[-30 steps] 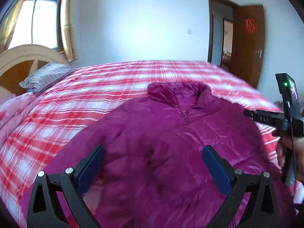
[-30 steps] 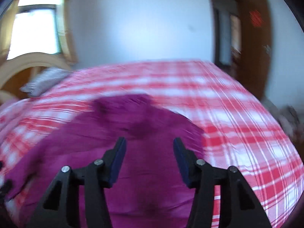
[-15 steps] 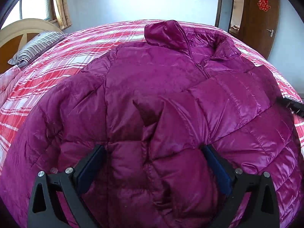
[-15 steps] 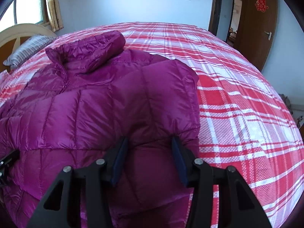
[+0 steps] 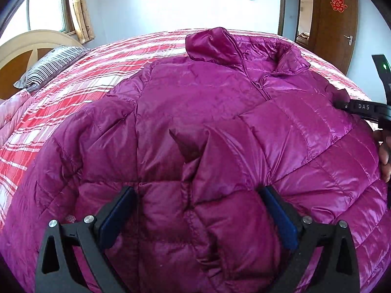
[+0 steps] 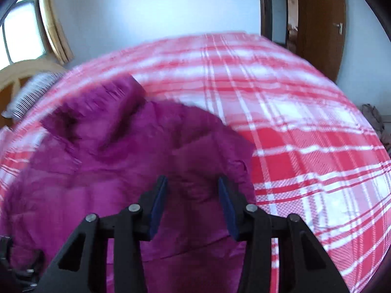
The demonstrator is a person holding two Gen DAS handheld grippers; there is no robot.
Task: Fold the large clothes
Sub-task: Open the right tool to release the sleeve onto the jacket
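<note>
A shiny magenta puffer jacket [image 5: 207,102] lies front up on the red plaid bed, collar toward the far side, one sleeve folded across its front. My left gripper [image 5: 196,191] is low over the jacket's near part, jaws wide open, with a puffy fold bulging between the fingers. In the blurred right wrist view my right gripper [image 6: 191,180] hangs over the jacket [image 6: 122,158] near its right edge. Its jaws are closing, with jacket fabric lying between them and a gap still showing at the pads. The right gripper's body [image 5: 361,107] and a hand [image 5: 385,156] show at the left view's right edge.
The plaid bedcover [image 6: 293,122] stretches bare to the right of the jacket. A striped pillow [image 5: 53,63] and wooden headboard [image 5: 22,46] are far left, below a window. A brown door [image 5: 334,17] stands open at the back right.
Both grippers dropped toward the jacket from a higher view. In the last half second the left stayed still, while the right shifted over the jacket's right edge and its jaws narrowed.
</note>
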